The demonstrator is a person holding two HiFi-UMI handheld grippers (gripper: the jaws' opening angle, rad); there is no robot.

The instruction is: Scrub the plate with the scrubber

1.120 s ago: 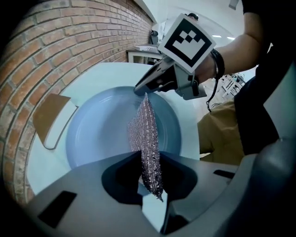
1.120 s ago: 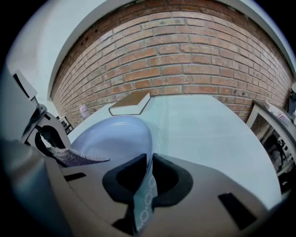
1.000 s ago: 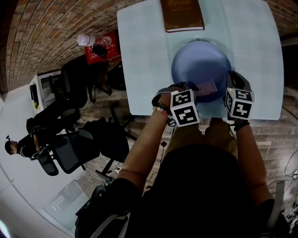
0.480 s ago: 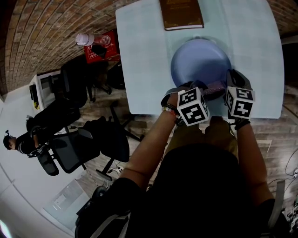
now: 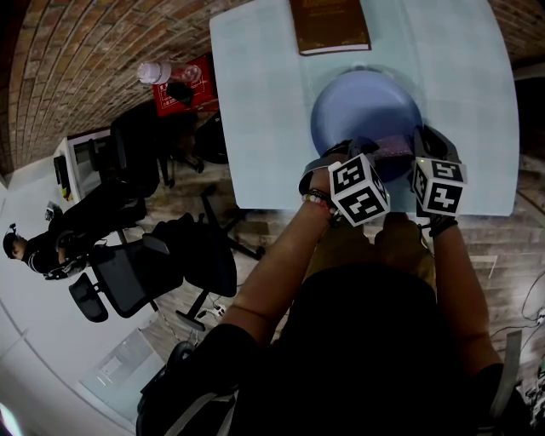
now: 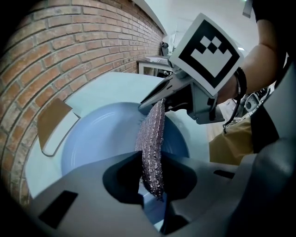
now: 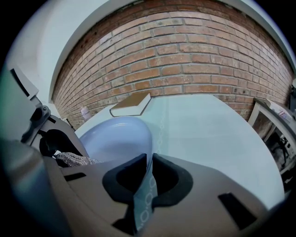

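Note:
A blue plate (image 5: 362, 106) lies on the pale round table (image 5: 255, 102). Its near rim (image 7: 147, 178) is pinched edge-on between the jaws of my right gripper (image 7: 147, 173), which is shut on it. My left gripper (image 6: 152, 169) is shut on a silvery mesh scrubber (image 6: 155, 139) that stands upright over the plate's (image 6: 101, 139) near part. In the head view the left gripper (image 5: 368, 155) is close beside the right gripper (image 5: 421, 138), with the scrubber (image 5: 393, 154) between them. The right gripper view shows the scrubber (image 7: 74, 159) at the left, over the plate (image 7: 115, 139).
A brown book (image 5: 330, 25) lies on the table just beyond the plate. The table's near edge (image 5: 281, 207) runs under my wrists. On the floor to the left are dark office chairs (image 5: 145, 264), a red box (image 5: 187, 89) with a bottle, and a seated person (image 5: 34, 251).
My left gripper has carried the scrubber to the right along the plate's near part, closer to the right gripper. The right gripper and the plate have stayed in place.

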